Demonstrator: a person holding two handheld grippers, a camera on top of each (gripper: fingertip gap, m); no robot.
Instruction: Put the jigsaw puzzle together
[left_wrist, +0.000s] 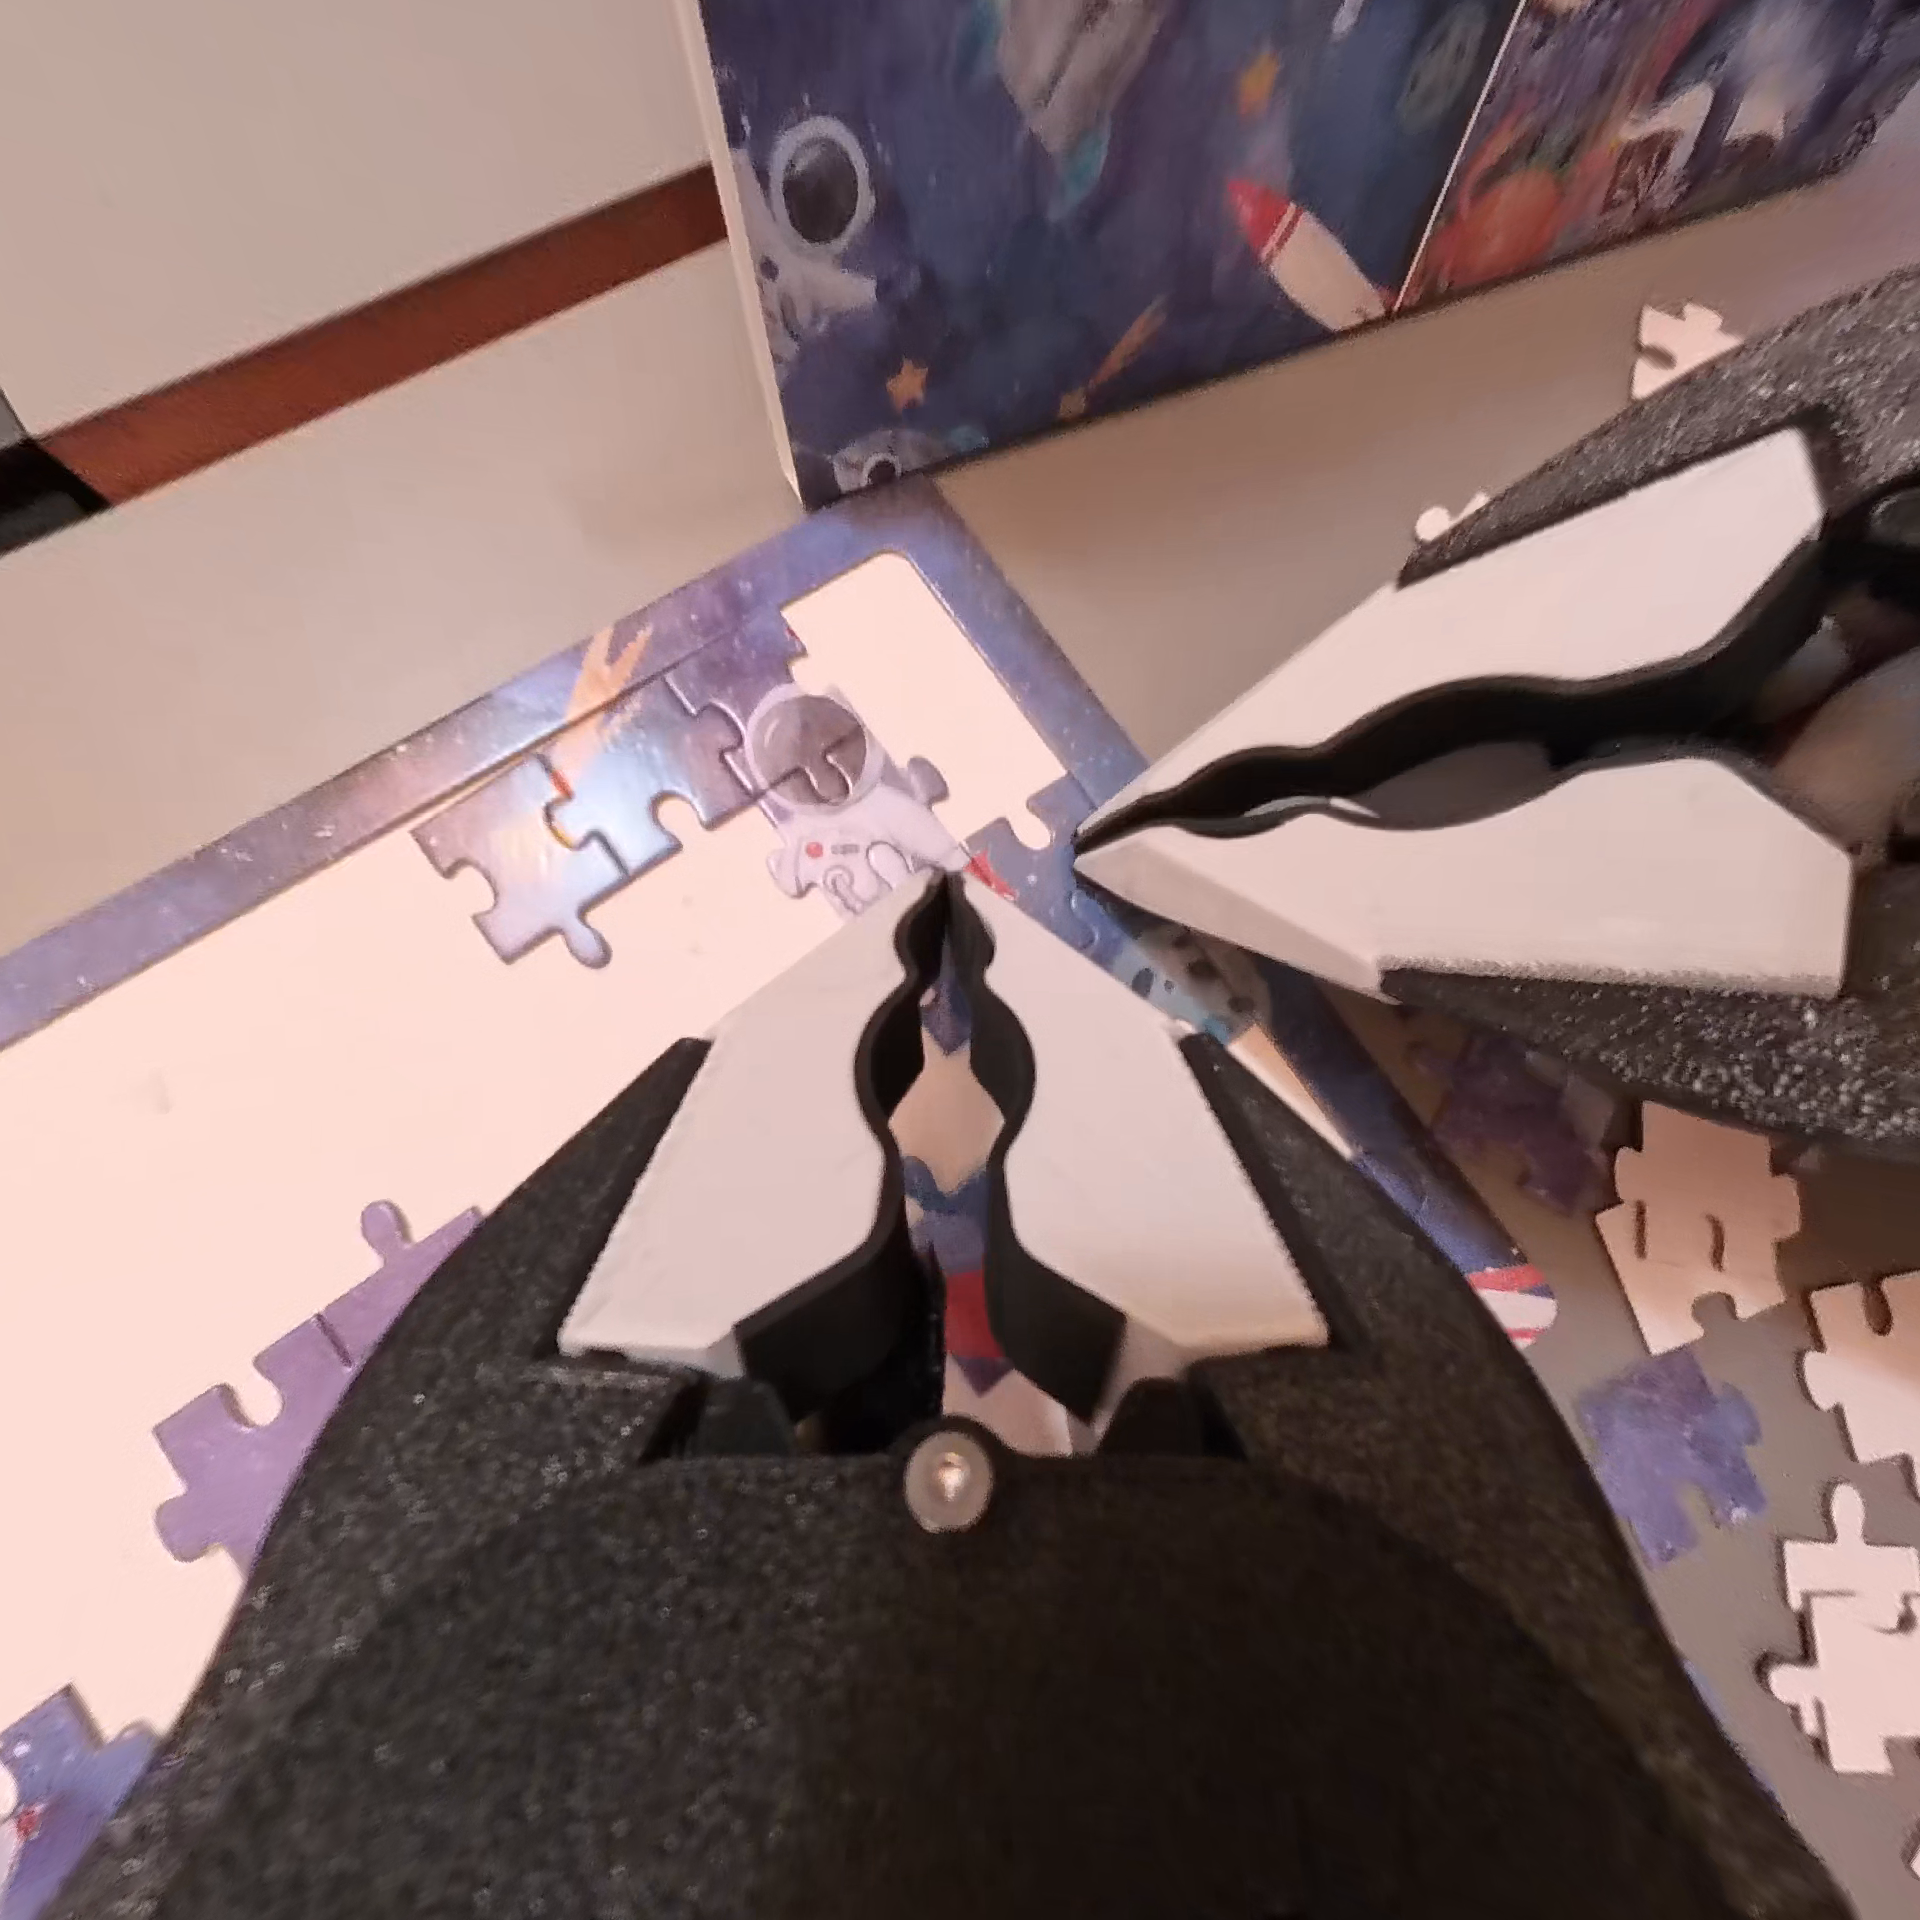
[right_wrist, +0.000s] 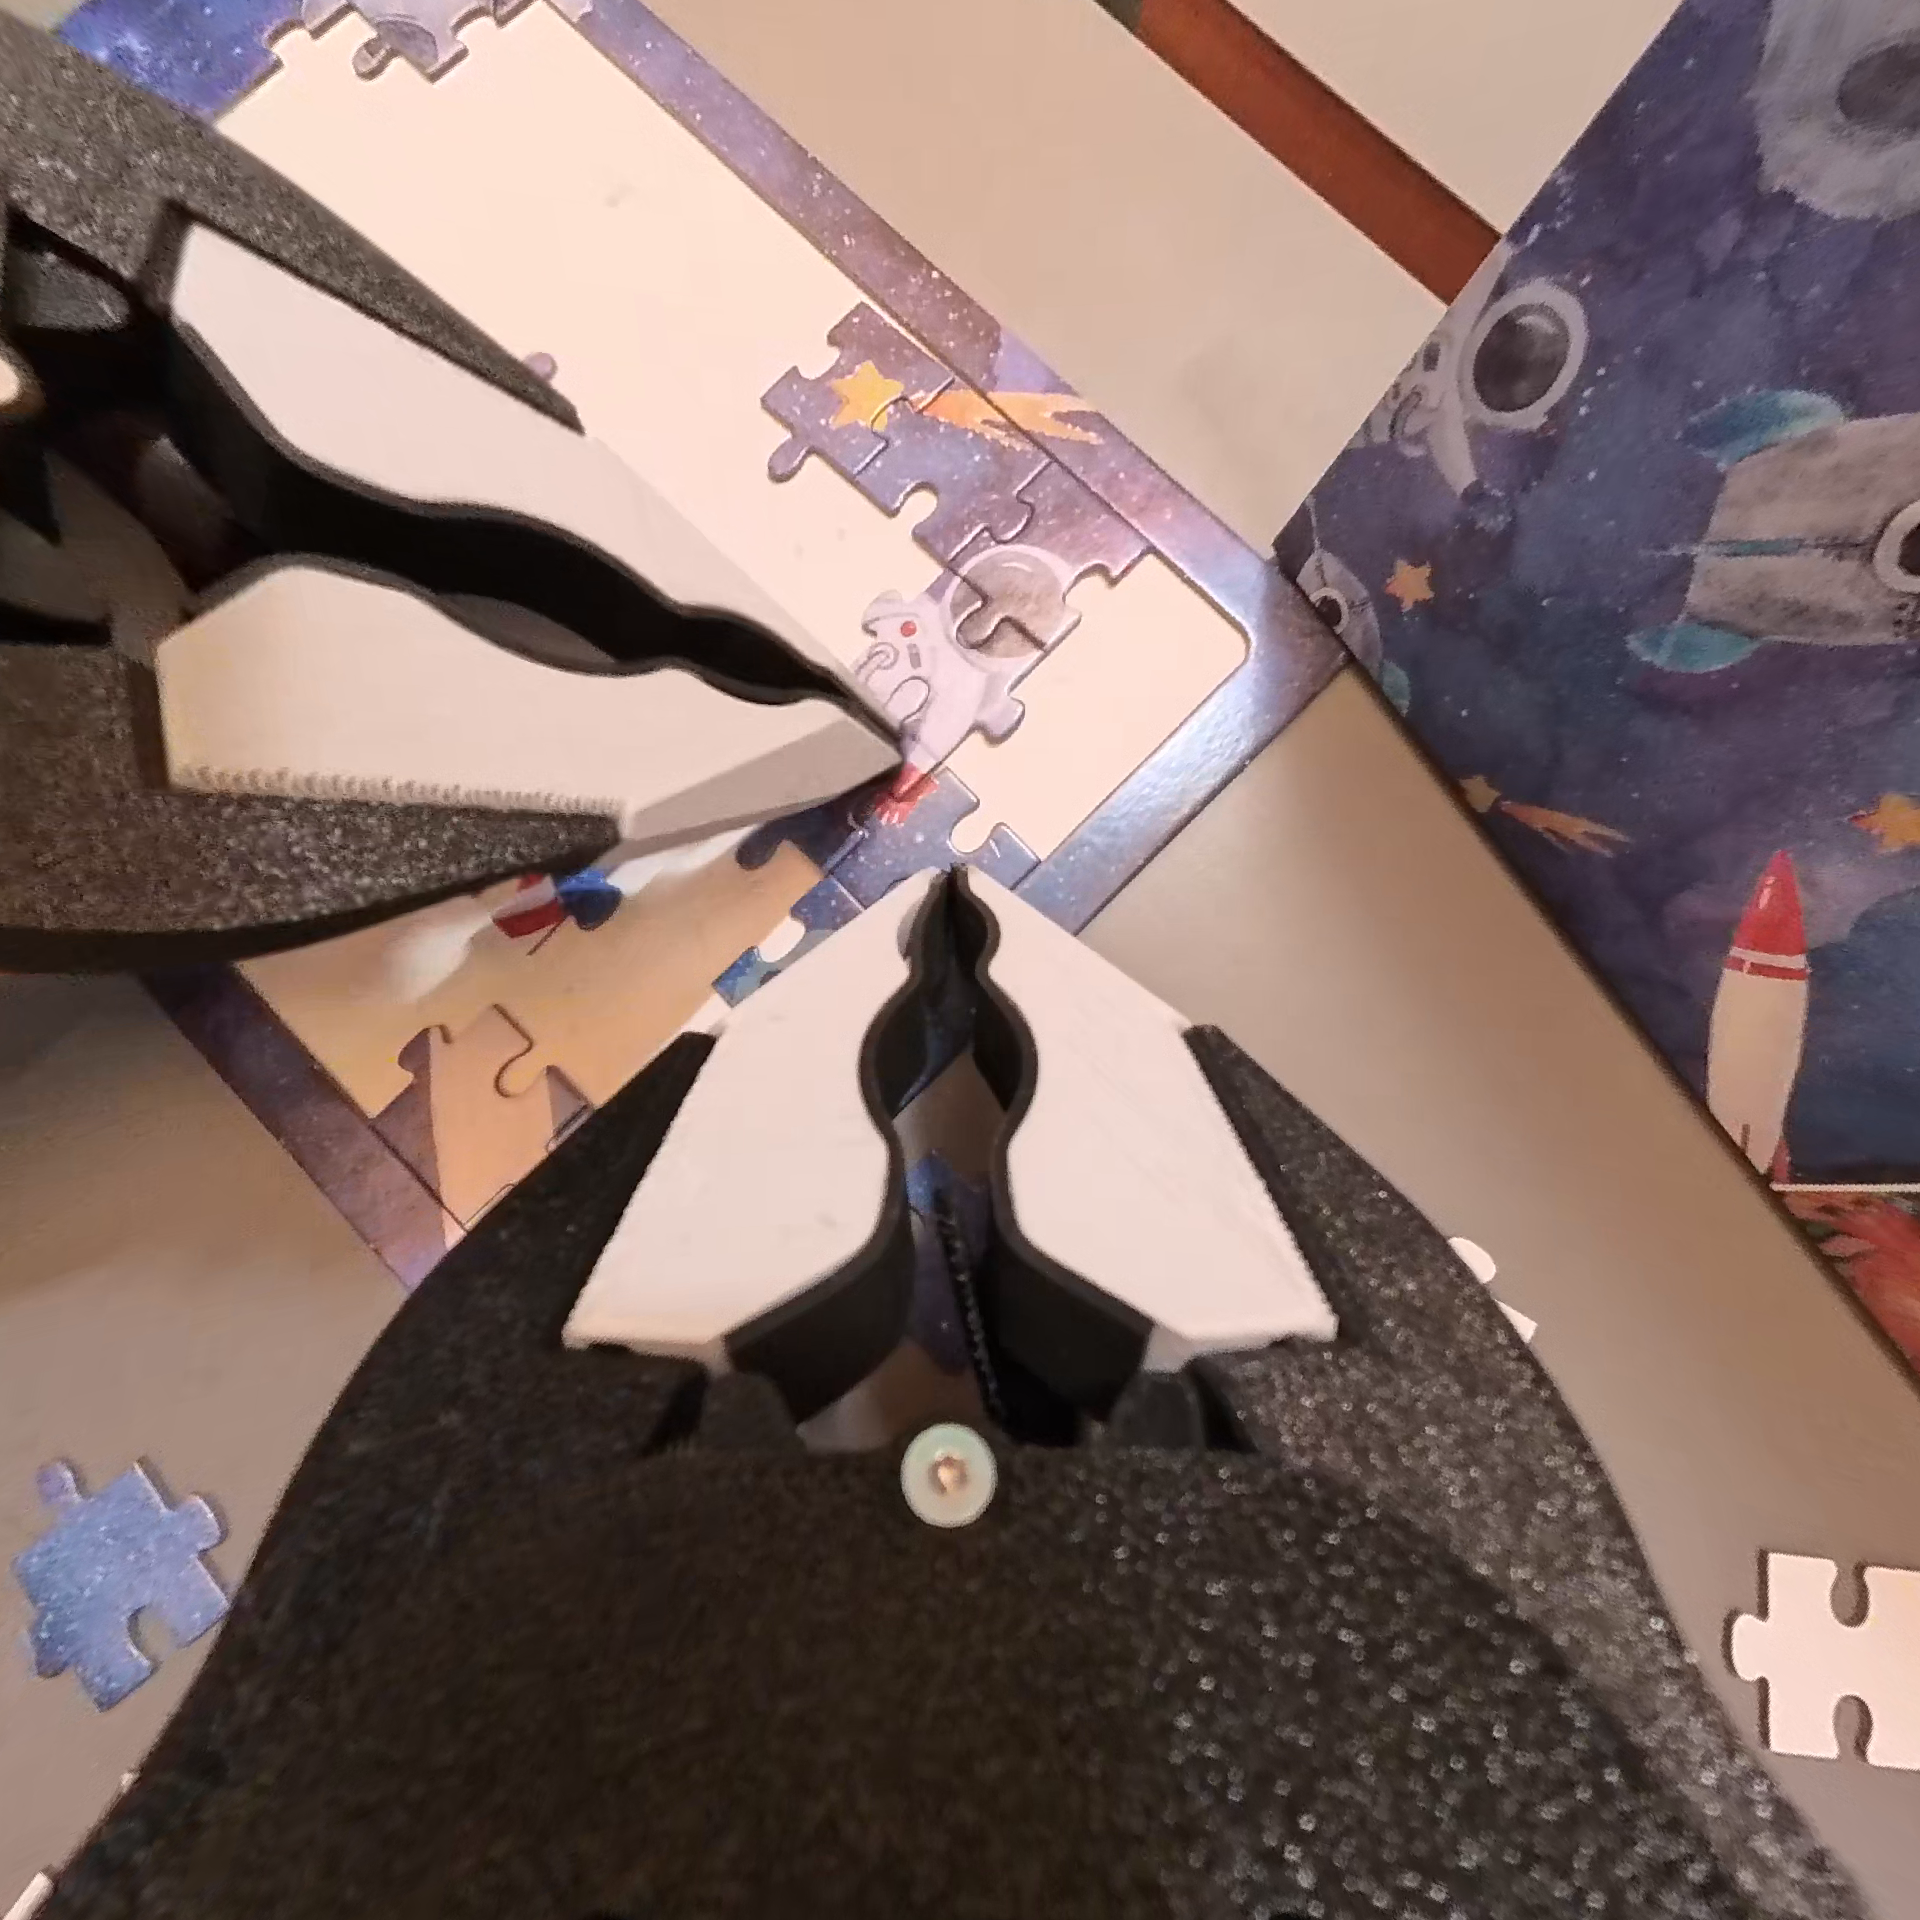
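Both grippers press closed, holding nothing: the left gripper (left_wrist: 951, 883) tips meet on the astronaut pieces (left_wrist: 831, 821) in the puzzle tray (left_wrist: 312, 831), and the right gripper (right_wrist: 956, 883) sits at the tray's border, at 3 o'clock. The puzzle box (left_wrist: 1091, 229) stands close at 12 o'clock; loose pieces (left_wrist: 1704, 1236) lie at 4 o'clock.

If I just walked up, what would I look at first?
First you'd see the two grippers, left and right, both pinched shut with tips almost meeting over the puzzle's far corner. Right beside those tips is a little astronaut already fitted into the starry frame. Behind stands the space-picture box, and loose pieces lie scattered on the table at the right, many white side up.
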